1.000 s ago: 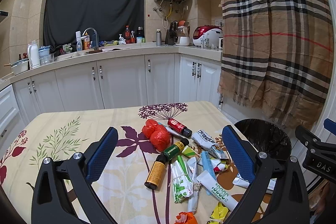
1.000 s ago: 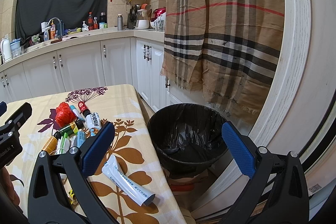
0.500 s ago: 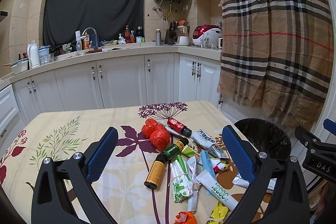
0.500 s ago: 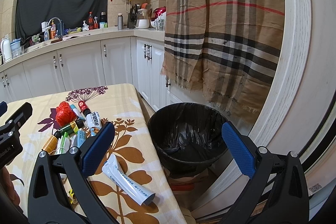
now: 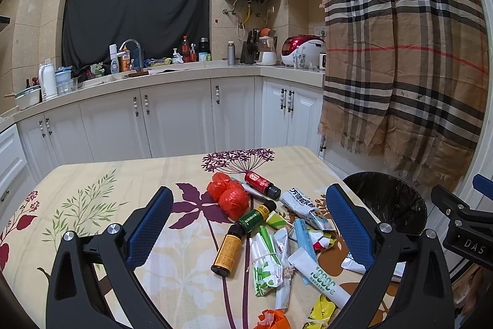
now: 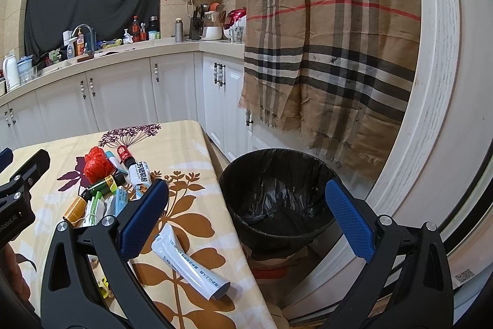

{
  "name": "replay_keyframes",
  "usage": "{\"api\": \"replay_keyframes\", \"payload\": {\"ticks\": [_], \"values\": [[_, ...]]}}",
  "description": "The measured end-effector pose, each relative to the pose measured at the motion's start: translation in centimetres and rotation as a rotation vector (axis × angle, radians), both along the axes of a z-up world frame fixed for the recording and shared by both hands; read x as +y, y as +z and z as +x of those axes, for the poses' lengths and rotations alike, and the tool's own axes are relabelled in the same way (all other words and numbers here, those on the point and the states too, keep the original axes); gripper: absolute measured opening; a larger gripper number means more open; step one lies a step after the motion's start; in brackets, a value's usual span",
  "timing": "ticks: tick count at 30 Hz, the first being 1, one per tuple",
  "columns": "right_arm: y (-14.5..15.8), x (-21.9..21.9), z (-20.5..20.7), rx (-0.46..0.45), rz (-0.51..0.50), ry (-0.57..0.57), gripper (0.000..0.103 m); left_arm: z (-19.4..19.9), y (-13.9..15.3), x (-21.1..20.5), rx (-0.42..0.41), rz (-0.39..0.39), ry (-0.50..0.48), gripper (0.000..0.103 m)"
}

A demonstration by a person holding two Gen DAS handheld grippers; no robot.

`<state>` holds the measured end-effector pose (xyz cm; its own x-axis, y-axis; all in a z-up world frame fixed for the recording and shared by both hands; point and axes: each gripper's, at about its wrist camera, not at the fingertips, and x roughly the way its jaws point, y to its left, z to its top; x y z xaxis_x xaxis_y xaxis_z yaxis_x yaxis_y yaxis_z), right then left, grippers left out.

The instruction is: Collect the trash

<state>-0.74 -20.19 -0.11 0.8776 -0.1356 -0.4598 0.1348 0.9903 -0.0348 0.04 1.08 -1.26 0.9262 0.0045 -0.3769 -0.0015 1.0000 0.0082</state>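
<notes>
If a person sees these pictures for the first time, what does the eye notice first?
First, the heap of trash on the flowered table: small bottles, tubes, wrappers and a red crumpled bag. Next, the black-lined bin on the floor beside the table's right edge, under a big plaid cloth. Both grippers are open and hold nothing.

Black frames, silver screws, blue textured fingers [image 5: 151, 224] on both.

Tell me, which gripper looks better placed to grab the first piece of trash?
Probably the left gripper: it is open above the trash pile. The right gripper faces the bin.
</notes>
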Motion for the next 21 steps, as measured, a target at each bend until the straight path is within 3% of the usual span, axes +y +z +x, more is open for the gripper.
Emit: {"api": "replay_keyframes", "payload": {"ticks": [10, 13, 14, 15, 17, 21], "values": [[-2.5, 1.5, -0.3, 0.075, 0.039, 0.080, 0.099, -0.9, -2.4, 1.1, 0.102, 0.010, 0.002, 0.097], [-3.4, 1.8, -0.1, 0.111, 0.038, 0.115, 0.091, -1.1, -2.7, 1.9, 0.139, 0.020, 0.011, 0.096], [-3.8, 2.1, 0.0, 0.127, 0.037, 0.127, 0.088, -1.4, -3.0, 2.1, 0.150, 0.024, 0.015, 0.094], [-4.2, 2.3, 0.2, 0.146, 0.039, 0.141, 0.082, -1.6, -3.3, 2.3, 0.161, 0.027, 0.023, 0.084], [-4.9, 2.6, 0.5, 0.176, 0.047, 0.166, 0.081, -1.2, -3.4, 3.2, 0.187, 0.035, 0.072, 0.058], [-6.2, 3.6, 0.9, 0.220, 0.041, 0.216, 0.073, -1.2, -4.1, 5.2, 0.237, -0.024, 0.111, 0.058]]}}
